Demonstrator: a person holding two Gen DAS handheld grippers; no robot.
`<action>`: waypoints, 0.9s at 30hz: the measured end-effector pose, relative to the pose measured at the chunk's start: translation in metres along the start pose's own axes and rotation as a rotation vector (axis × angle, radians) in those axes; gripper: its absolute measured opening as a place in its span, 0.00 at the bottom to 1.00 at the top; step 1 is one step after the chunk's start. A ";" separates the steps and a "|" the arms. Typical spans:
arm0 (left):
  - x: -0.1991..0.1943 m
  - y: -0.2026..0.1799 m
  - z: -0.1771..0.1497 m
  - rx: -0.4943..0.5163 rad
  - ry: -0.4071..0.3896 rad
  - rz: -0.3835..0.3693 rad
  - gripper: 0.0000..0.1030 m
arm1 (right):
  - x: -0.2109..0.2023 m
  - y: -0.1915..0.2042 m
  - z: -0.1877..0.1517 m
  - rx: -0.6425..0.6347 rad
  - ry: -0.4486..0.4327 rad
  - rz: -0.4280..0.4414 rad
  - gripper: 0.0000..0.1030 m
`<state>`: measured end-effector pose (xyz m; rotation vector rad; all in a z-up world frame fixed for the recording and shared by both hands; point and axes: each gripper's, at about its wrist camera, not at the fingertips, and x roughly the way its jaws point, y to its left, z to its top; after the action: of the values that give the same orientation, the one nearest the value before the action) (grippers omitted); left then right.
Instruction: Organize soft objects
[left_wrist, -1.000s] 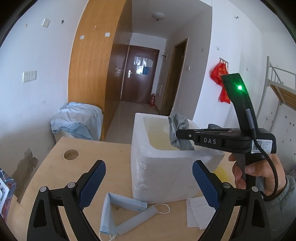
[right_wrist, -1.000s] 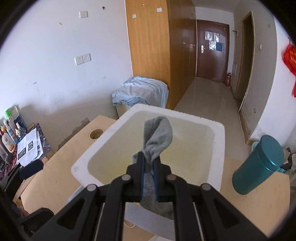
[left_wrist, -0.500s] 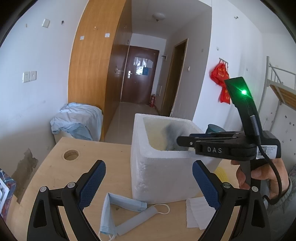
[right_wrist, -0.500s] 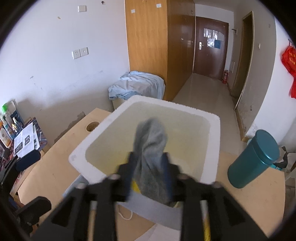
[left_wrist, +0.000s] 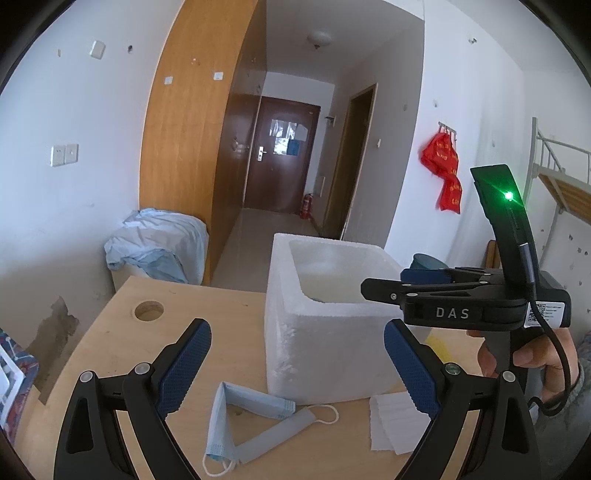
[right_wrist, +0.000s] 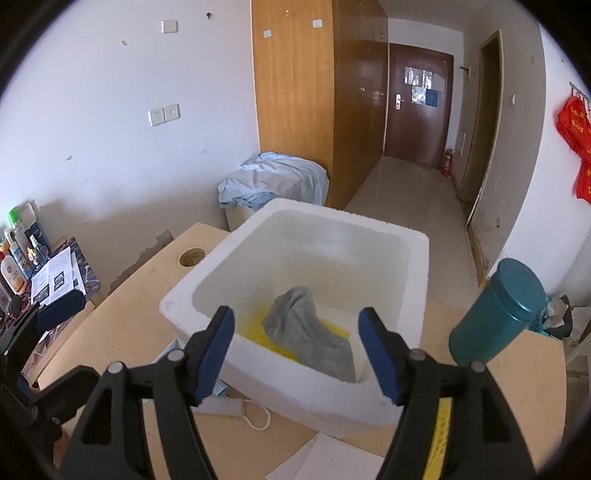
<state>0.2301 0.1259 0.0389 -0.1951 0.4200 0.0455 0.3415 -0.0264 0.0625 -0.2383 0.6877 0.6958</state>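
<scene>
Inside rough white foam box (right_wrist: 391, 258), crumpled grey knit sock (right_wrist: 314, 332) lay on yellow cloth; right gripper (right_wrist: 295, 347), marked "DAS", jaws opening, empty; left gripper (left_wrist: 295, 362) jaws apart.

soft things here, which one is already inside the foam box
The grey sock: it lies in the white foam box. The blue face mask and the white tissue lie outside it on the wooden table.

Grey sock (right_wrist: 310, 332) lies crumpled inside white foam box (right_wrist: 369, 398), seemingly on something yellow.
</scene>
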 end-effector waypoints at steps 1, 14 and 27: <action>-0.001 0.000 0.000 0.001 0.001 0.000 0.92 | -0.002 0.001 -0.001 0.003 -0.002 0.000 0.74; -0.027 -0.011 -0.016 0.004 0.009 -0.014 0.92 | -0.049 -0.002 -0.041 0.065 -0.028 0.021 0.82; -0.058 -0.029 -0.044 0.021 0.050 -0.051 0.93 | -0.104 0.012 -0.090 0.103 -0.116 -0.013 0.82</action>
<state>0.1617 0.0885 0.0288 -0.1866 0.4647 -0.0141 0.2299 -0.1086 0.0624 -0.1066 0.6086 0.6545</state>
